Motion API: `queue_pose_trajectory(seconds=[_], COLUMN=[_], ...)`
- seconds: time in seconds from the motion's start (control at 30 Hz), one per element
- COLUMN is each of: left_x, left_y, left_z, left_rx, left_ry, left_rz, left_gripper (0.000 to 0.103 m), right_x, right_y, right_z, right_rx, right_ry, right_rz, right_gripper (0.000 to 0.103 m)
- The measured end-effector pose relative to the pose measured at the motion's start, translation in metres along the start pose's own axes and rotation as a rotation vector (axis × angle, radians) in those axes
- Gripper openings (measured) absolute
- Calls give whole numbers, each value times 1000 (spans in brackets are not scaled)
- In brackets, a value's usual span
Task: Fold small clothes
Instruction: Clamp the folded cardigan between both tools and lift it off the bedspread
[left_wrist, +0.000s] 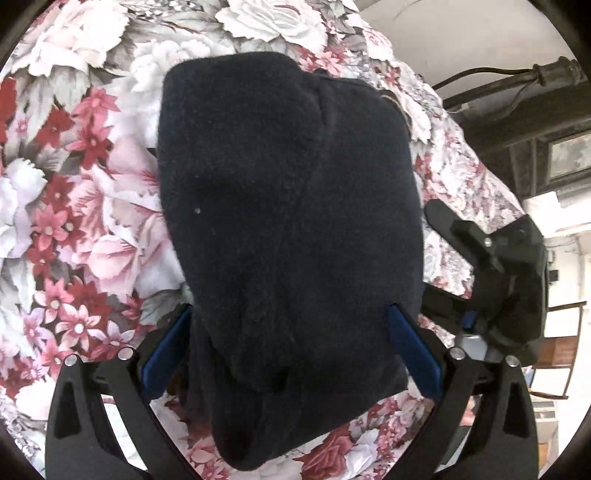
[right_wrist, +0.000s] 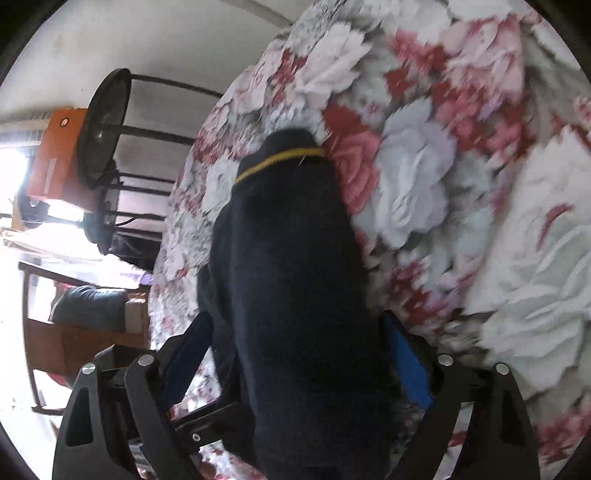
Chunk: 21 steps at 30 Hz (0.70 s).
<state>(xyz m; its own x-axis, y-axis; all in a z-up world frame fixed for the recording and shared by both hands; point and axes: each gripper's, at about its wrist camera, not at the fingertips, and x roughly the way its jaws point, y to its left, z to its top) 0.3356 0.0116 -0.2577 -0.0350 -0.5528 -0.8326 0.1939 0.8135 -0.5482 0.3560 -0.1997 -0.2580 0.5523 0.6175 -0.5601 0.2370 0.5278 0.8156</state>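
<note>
Both tools (left_wrist: 291, 354) (right_wrist: 299, 354) grip dark garment (left_wrist: 288, 206) over floral bedspread (left_wrist: 74, 184).

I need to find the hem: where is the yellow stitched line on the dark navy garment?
The yellow stitched line shows only in the right wrist view, across the far upper end of the dark navy fleece garment, next to a pink rose on the floral bedspread.

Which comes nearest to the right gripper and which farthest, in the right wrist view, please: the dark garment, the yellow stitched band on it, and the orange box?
1. The dark garment, lying between the fingers of the right gripper.
2. The yellow stitched band, at the garment's far end, over the floral bedspread.
3. The orange box, far left, beyond the bed's edge and behind the black stool.
</note>
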Motion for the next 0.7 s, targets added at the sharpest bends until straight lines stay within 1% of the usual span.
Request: queue_pose_trajectory(seconds=[0.07,0.13,0.2,0.3,0.37,0.43,0.57,0.6,0.7], left_x=[2,3,6,8,6,7,14,16,21], left_y=[-4,-5,0,15,20,21,6,3,-6], left_z=[-1,-1,2,7,7,8,7,6,6], left_rx=[31,44,21,-64,-96,-106,-56,-45,-18], left_ry=[15,16,19,20,12,9,7,5,25], left_rz=[-34,-36,-30,-80,-110,-120,-77,-84,-162], left_gripper=[98,98,99,98,98,98,98,98,98], right_x=[-2,-6,-6,1,5,8,9,9,8], right_y=[0,-2,-6,-11,-7,-3,-3,-3,-7], right_z=[0,2,4,1,-1,-3,-4,-4,-2], right_rx=[3,41,53,36,-8,-38,-51,-47,-20], right_ry=[1,-2,7,43,58,61,58,58,61], right_rz=[8,41,54,2,-26,-44,-52,-50,-23], right_gripper=[90,90,89,85,85,85,85,86,88])
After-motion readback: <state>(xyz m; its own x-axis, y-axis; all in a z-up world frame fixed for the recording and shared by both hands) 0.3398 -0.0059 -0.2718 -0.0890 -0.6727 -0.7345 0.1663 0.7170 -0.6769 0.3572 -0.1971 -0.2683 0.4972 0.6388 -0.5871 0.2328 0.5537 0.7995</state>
